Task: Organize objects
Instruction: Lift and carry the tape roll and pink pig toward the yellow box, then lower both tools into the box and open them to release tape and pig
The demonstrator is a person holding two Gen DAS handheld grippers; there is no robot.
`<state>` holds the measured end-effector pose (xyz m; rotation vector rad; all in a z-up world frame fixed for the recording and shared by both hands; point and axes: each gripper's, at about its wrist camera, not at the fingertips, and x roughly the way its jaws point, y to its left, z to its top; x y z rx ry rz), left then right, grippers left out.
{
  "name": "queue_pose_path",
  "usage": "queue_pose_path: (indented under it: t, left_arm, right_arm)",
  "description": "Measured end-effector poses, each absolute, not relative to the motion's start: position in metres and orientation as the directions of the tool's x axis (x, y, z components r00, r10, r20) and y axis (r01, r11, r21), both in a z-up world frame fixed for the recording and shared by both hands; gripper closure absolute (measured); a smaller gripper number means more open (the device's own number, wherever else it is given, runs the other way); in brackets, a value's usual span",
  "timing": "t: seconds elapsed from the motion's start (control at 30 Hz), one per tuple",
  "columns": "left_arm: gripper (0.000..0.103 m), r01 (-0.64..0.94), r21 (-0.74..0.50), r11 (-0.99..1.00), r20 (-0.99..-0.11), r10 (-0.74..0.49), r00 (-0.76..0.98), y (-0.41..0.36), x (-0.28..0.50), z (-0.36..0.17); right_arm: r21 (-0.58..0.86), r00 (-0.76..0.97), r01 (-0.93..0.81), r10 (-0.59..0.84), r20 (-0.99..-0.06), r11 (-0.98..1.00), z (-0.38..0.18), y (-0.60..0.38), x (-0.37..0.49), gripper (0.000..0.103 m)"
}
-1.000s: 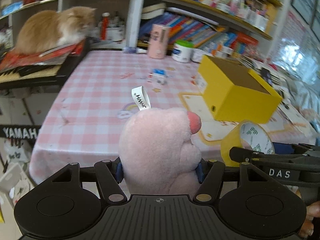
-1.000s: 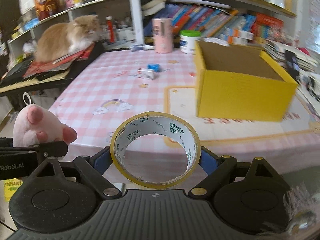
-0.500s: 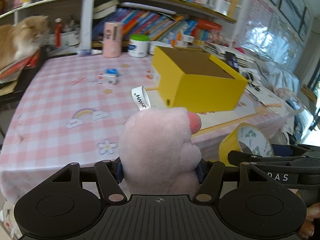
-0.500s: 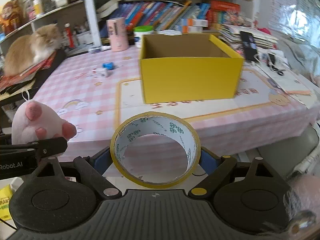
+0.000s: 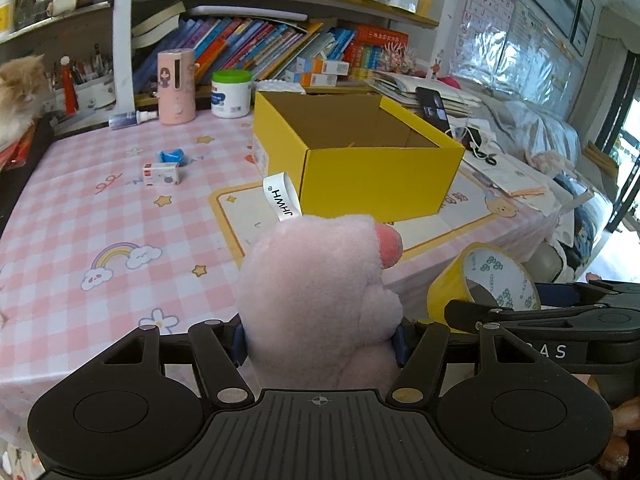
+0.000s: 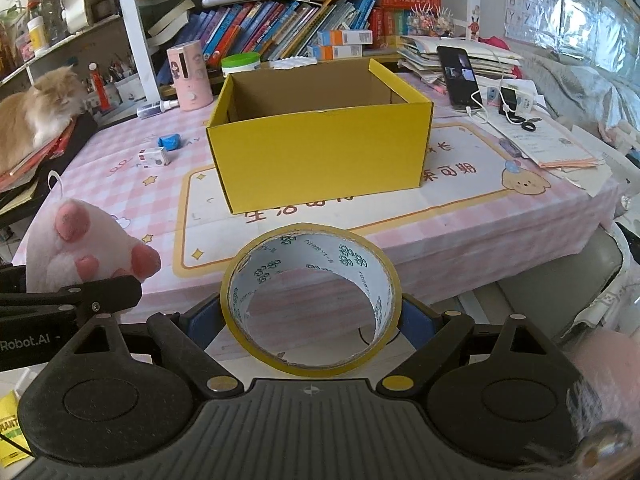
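Two loads are being carried toward the open yellow box [image 6: 320, 140], which stands on the pink checked worktop [image 5: 100, 216] in the upper middle of both views. The left tongs [image 5: 320, 334] are clenched on a pink plush paw [image 5: 320, 300], seen at the lower centre of the left view; its white label loop sticks up toward the box. The right tongs [image 6: 312, 320] are grasping a roll of yellow tape [image 6: 310, 300] across its width, at the lower centre of the right view, with its hollow facing the camera.

Both loads appear to be short of the worktop edge and of the box rim. The step would be done well if each load were lifted clear above the near wall before being lowered inside, and released one at a time, since the two tongs are held close beside each other. The tape would best be laid flat, lest it roll. A small blue item [image 5: 172, 157] and a small white box [image 5: 162, 173] at the left remain to be collected.
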<state>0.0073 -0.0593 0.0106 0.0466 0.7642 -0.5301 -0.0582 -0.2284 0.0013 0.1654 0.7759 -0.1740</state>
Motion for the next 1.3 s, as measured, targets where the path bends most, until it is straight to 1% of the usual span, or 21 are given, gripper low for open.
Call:
queue_pose_path:
  t: [0.5,0.8,0.9,1.13,1.3]
  left_arm:
    - [0.040,0.451,-0.138,0.882,-0.659,-0.422,0.622,-0.083,0.032,0.015]
    - [0.040,0.463,-0.120,0.878,-0.612,-0.433,0.662,-0.104,0.052,0.026]
    - [0.040,0.469,-0.114,0.876,-0.576,-0.443,0.687,-0.114,0.061,0.034]
    - [0.040,0.453,-0.106,0.885,-0.508,-0.440,0.740,-0.142,0.093,0.057]
    - [0.040,0.435,-0.057,0.898,-0.501,-0.403,0.766,-0.166,0.119,0.062]
  right_arm:
    - [0.077,0.704,0.179,-0.073,-0.707,0.981,0.005,-0.254,-0.023,0.014]
    - [0.056,0.726,0.133,-0.059,-0.685,0.989,0.015,-0.268,0.008,0.014]
    - [0.047,0.742,0.146,-0.078,-0.665,0.988,0.021,-0.281,0.017,0.014]
    - [0.061,0.802,0.196,-0.124,-0.584,0.979,0.047,-0.325,0.043,0.014]
    - [0.062,0.833,0.182,-0.120,-0.539,0.981,0.065,-0.354,0.073,0.014]
